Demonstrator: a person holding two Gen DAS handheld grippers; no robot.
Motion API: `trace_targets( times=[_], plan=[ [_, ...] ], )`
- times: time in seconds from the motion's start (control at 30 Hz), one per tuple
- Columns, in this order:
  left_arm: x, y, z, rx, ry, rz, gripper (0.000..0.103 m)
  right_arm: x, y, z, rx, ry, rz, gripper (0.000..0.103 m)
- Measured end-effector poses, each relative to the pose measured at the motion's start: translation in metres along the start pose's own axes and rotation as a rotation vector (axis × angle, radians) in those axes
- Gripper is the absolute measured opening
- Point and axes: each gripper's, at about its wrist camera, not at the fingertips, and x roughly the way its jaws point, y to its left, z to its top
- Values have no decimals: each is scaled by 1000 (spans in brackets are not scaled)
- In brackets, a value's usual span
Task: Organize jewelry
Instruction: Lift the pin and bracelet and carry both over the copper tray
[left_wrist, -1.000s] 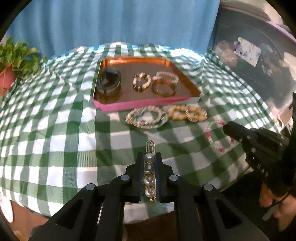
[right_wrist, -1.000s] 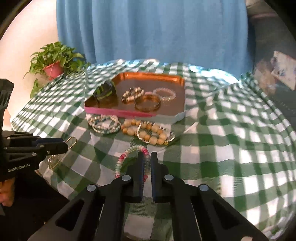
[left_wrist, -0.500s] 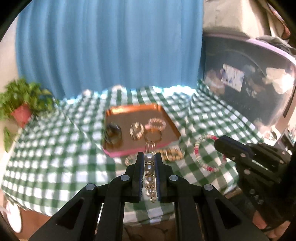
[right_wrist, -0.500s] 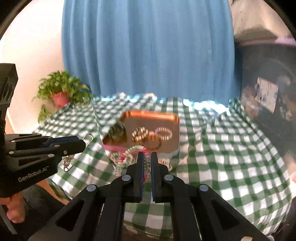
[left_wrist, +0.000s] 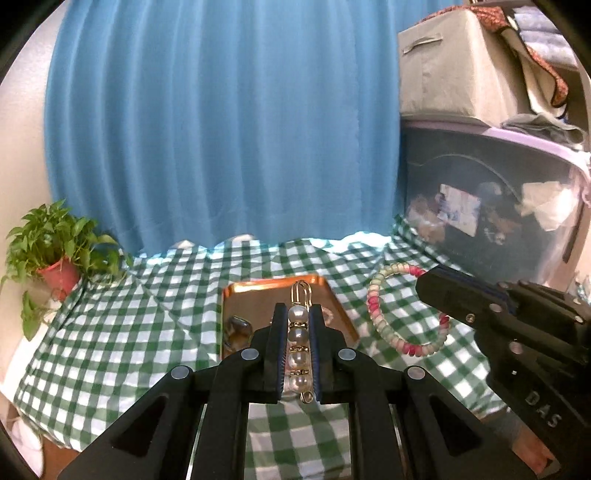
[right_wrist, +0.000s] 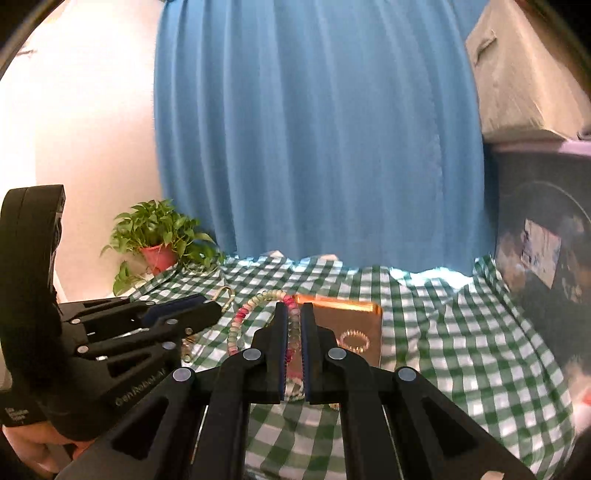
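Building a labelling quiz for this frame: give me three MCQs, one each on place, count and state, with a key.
1. Where does the potted plant stand?
A. at the left edge of the checked cloth
B. in the copper tray
C. on the grey box

2. How many pearls show on the pin in the left tool?
A. two
B. four
C. seven

3. What is the state of the right tool?
A. open, nothing in it
B. shut on the pink and green coil bracelet
C. shut on the pearl pin

Key:
1 A, the red pot sits by the cloth's left edge, in front of the blue curtain.
2 B, four pearls line up between the fingers.
3 B, the coil bracelet runs through its closed fingers, off the cloth.
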Motion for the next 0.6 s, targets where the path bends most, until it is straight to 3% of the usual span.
trace_targets(
  times=[0.4,0.6],
  plan=[
    [70,25,20,-47,25,-56,12,72,-27,7,63,19,42,5],
    [100,61,27,-185,-18,-127,12,111,-51,14,135,8,49,5]
  ],
)
